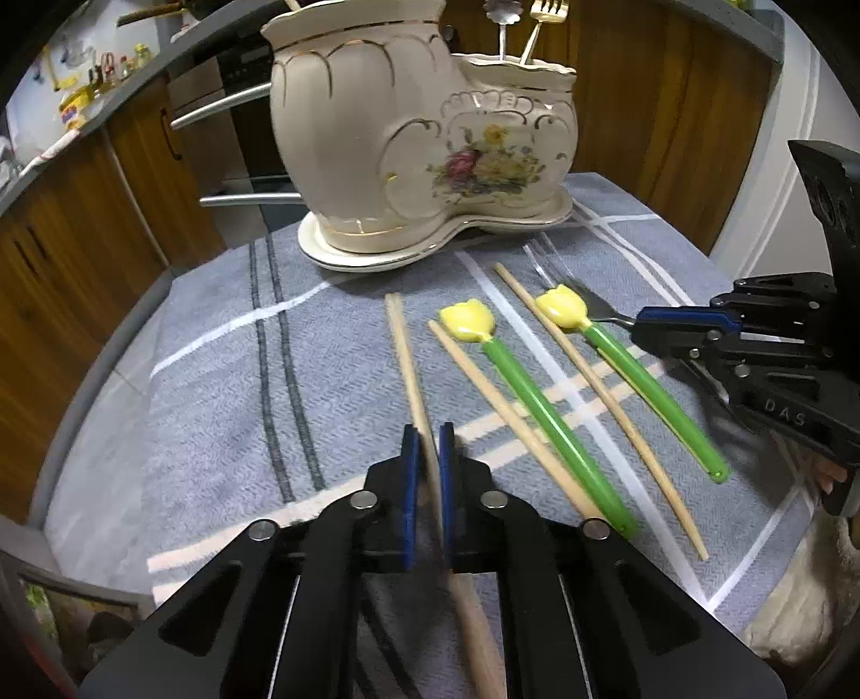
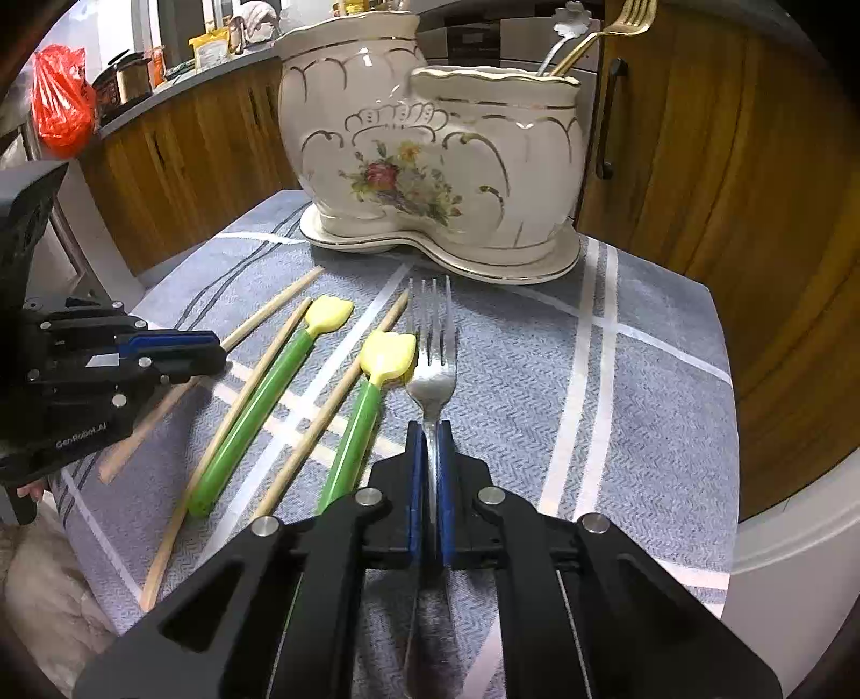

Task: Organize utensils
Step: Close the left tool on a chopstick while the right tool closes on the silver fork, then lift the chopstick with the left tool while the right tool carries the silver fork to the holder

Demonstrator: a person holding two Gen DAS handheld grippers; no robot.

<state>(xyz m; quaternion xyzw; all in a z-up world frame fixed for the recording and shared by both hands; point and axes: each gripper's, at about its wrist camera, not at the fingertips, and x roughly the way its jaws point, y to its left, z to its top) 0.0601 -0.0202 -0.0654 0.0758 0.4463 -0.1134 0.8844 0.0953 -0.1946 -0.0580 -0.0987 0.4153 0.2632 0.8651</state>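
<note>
My left gripper (image 1: 428,430) is shut on a wooden chopstick (image 1: 403,344) whose tip points toward the holder. My right gripper (image 2: 430,427) is shut on a silver fork (image 2: 432,344), tines forward; it also shows in the left wrist view (image 1: 639,322). Two more chopsticks (image 1: 510,414) (image 1: 596,387) and two green-handled utensils with yellow tulip heads (image 1: 529,392) (image 1: 629,365) lie on the grey cloth (image 1: 215,376). A cream floral two-compartment ceramic holder (image 1: 408,134) (image 2: 430,150) stands at the back; its small compartment holds a gold fork (image 2: 596,35) and a silver utensil.
Wooden cabinets (image 2: 699,161) surround the small table. A counter with a red bag (image 2: 59,102) and jars is at far left in the right wrist view. Oven handles (image 1: 220,107) sit behind the holder. The table edge curves at right (image 2: 725,376).
</note>
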